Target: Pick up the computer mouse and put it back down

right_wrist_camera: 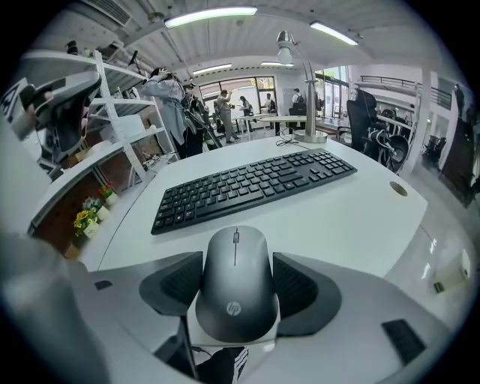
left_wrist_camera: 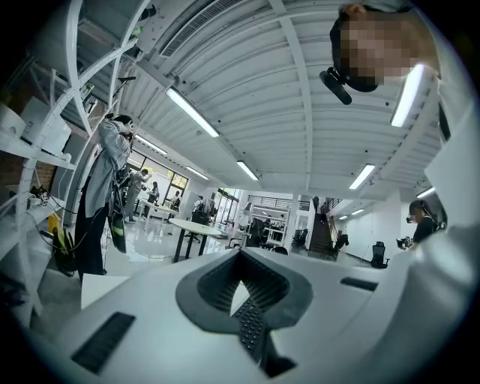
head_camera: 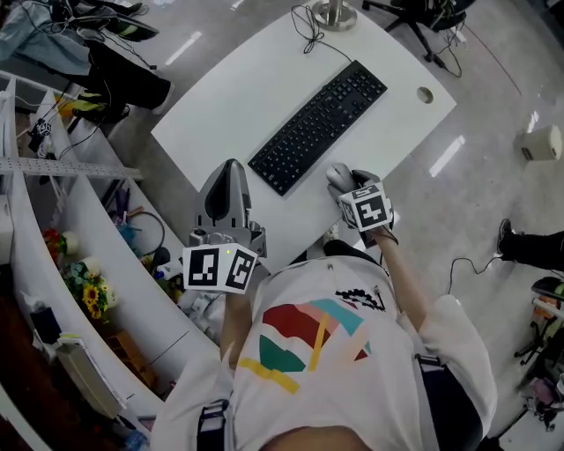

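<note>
A dark grey computer mouse (right_wrist_camera: 235, 285) lies lengthwise between the two pads of my right gripper (right_wrist_camera: 236, 279), and both pads touch its sides. From the head view the mouse (head_camera: 337, 174) is at the near edge of the white table (head_camera: 238, 97), just right of the black keyboard (head_camera: 319, 125), under my right gripper (head_camera: 345, 181). Whether the mouse rests on the table I cannot tell. My left gripper (head_camera: 231, 167) hovers at the table's near left edge, pointing level. Its jaws (left_wrist_camera: 240, 259) meet at the tips with nothing in them.
The keyboard (right_wrist_camera: 255, 184) runs diagonally across the table. A lamp base (head_camera: 333, 13) with a cable stands at the far end, and a cable hole (head_camera: 426, 94) is near the right edge. White shelving (head_camera: 53, 220) with clutter stands close at the left.
</note>
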Action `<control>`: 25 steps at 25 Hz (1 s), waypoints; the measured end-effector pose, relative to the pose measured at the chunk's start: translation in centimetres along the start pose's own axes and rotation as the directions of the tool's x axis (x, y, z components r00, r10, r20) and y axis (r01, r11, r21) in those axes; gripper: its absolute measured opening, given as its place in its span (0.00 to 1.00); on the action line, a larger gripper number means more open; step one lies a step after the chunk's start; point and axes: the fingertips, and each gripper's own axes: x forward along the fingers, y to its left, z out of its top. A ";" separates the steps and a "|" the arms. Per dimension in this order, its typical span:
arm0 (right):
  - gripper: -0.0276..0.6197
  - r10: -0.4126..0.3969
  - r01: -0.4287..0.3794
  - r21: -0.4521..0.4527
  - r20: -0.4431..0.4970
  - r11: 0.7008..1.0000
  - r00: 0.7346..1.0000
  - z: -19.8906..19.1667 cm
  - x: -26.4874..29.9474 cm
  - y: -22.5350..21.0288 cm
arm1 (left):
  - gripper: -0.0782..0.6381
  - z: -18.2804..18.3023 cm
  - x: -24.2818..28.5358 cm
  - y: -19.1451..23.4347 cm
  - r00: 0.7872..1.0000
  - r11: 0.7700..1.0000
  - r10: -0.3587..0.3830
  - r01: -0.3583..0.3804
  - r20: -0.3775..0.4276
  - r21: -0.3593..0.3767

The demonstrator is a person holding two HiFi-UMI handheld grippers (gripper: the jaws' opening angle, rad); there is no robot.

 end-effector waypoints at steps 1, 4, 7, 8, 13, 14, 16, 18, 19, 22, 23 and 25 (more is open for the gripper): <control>0.51 0.000 0.000 -0.002 -0.002 1.000 1.000 -0.1 0.1 0.1 | 0.17 0.0 0.0 -0.1 1.000 1.000 -0.003 0.003 0.000 -0.001; 0.51 0.003 -0.003 -0.017 -0.001 1.000 1.000 0.2 0.5 0.0 | 0.17 0.1 0.5 -0.5 1.000 1.000 -0.012 0.012 0.002 -0.002; 0.51 0.000 0.000 -0.024 0.001 1.000 1.000 0.4 1.0 -0.2 | 0.17 -0.4 1.2 -0.7 1.000 1.000 -0.022 0.022 -0.014 -0.002; 0.51 0.001 -0.001 -0.016 -0.002 1.000 1.000 0.2 1.2 -0.2 | 0.17 -0.5 1.2 -0.8 0.999 1.000 -0.023 0.023 -0.023 -0.003; 0.51 -0.003 0.002 -0.019 -0.021 1.000 1.000 -0.3 1.5 0.5 | 0.17 -0.2 1.0 -0.5 0.999 1.000 -0.017 0.017 -0.028 -0.003; 0.51 -0.006 0.006 -0.030 -0.013 1.000 1.000 -0.1 1.5 0.6 | 0.17 -0.2 1.0 -0.5 1.000 1.000 -0.017 0.017 -0.026 -0.003; 0.51 0.000 0.000 -0.042 0.004 0.999 1.000 0.4 1.4 0.8 | 0.17 0.0 1.1 -0.4 1.000 1.000 -0.016 0.016 -0.022 -0.003; 0.51 0.004 -0.004 -0.043 0.013 0.999 1.000 1.0 1.3 0.9 | 0.17 0.1 1.2 -0.4 1.000 1.000 -0.016 0.016 -0.017 -0.004; 0.51 0.001 0.000 -0.042 0.018 0.999 1.000 1.3 1.2 0.8 | 0.17 0.2 1.2 -0.3 1.000 1.000 -0.014 0.014 -0.015 -0.005; 0.51 -0.035 0.036 -0.025 0.047 0.999 0.998 2.7 0.4 0.1 | 0.17 0.5 1.1 -0.2 1.000 1.000 -0.008 0.008 -0.009 -0.007; 0.51 -0.050 0.051 -0.017 0.061 0.999 0.997 3.2 0.0 -0.3 | 0.17 0.6 1.1 -0.2 1.000 1.000 -0.006 0.006 -0.006 -0.007; 0.51 -0.067 0.068 -0.004 0.102 0.998 0.992 4.8 -1.0 -1.0 | 0.17 0.9 1.1 -0.2 1.000 1.000 -0.005 0.005 0.003 -0.005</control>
